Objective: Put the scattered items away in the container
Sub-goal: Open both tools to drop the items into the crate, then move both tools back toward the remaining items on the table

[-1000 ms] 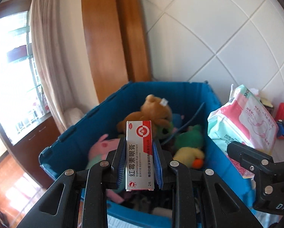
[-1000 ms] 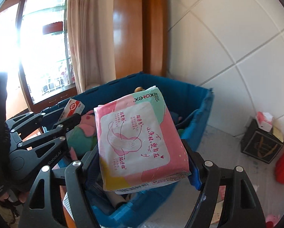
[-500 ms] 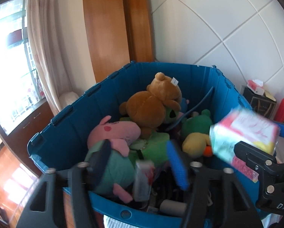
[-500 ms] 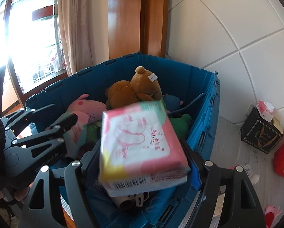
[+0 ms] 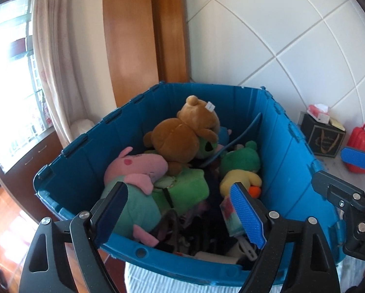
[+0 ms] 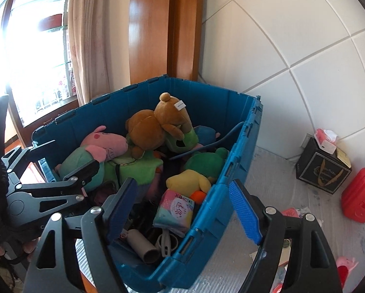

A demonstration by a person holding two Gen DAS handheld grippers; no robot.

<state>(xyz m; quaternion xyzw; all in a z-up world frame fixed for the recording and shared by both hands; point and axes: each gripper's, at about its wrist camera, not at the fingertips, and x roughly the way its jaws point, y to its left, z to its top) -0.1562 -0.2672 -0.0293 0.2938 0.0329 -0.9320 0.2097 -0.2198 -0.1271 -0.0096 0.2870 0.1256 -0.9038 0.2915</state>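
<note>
A blue plastic crate (image 5: 294, 171) (image 6: 241, 146) holds several plush toys: a brown bear (image 5: 182, 131) (image 6: 155, 127), a pink pig (image 5: 138, 166) (image 6: 106, 144), a green frog (image 5: 241, 158) and a yellow duck (image 6: 189, 183). A pink and green pad pack (image 6: 176, 211) lies inside the crate near its front, partly seen in the left wrist view (image 5: 228, 214). My left gripper (image 5: 180, 210) is open and empty above the crate's near rim. My right gripper (image 6: 184, 205) is open and empty above the crate's right front corner.
A black box (image 6: 322, 171) with a tissue pack on top and a red case (image 6: 360, 195) stand on the grey surface right of the crate. Small pink items (image 6: 343, 266) lie near the right edge. A tiled wall, a wooden panel and a curtain are behind.
My left gripper opened and dropped the medicine box into the crate. My right gripper opened and let the pad pack fall into the crate.
</note>
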